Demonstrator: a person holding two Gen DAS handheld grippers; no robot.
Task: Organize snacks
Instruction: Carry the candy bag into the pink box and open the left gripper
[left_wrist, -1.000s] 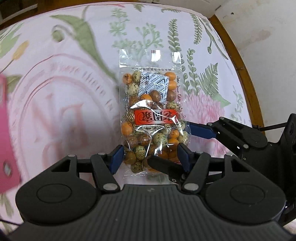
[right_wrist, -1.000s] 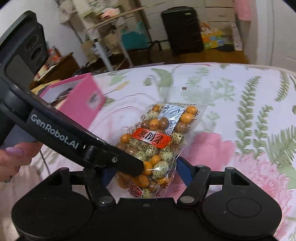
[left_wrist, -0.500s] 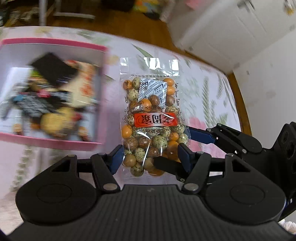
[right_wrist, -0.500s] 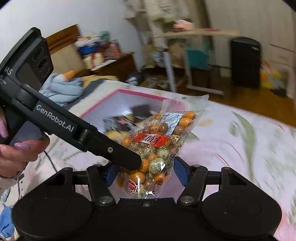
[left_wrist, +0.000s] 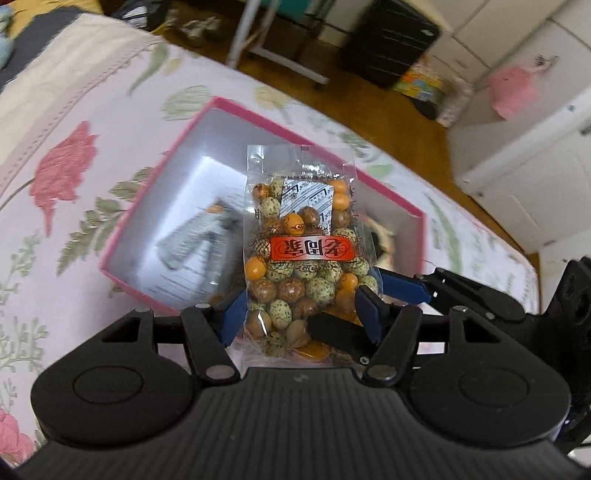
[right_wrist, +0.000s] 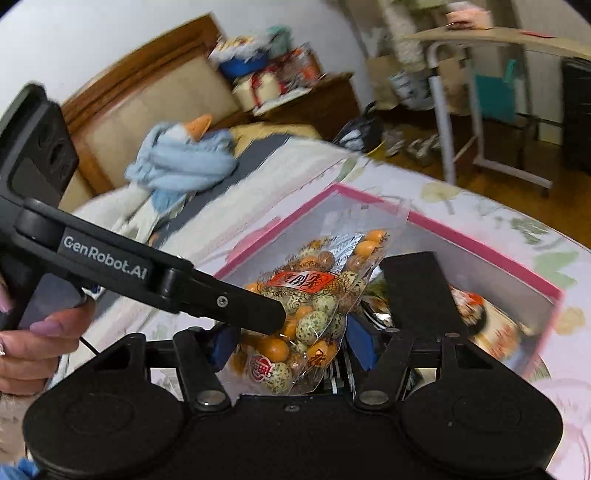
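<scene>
A clear bag of orange, brown and speckled green coated nuts (left_wrist: 301, 258) with a red label is held in the air over an open pink box (left_wrist: 155, 184). My left gripper (left_wrist: 299, 314) is shut on the bag's lower end. My right gripper (right_wrist: 288, 343) is shut on the same bag (right_wrist: 314, 295) from the other side. The pink box (right_wrist: 480, 243) holds other snack packets, among them a silver one (left_wrist: 199, 236) and a black one (right_wrist: 417, 288).
The box sits on a bed with a floral cover (left_wrist: 62, 166). A blue plush goose (right_wrist: 181, 155) lies by the wooden headboard (right_wrist: 147, 85). Beyond the bed are a wooden floor, a white-legged table (right_wrist: 461, 110) and a black case (left_wrist: 391, 40).
Both grippers have lifted the nut bag off the bed cover and carried it over to the pink box, which now lies beneath it.
</scene>
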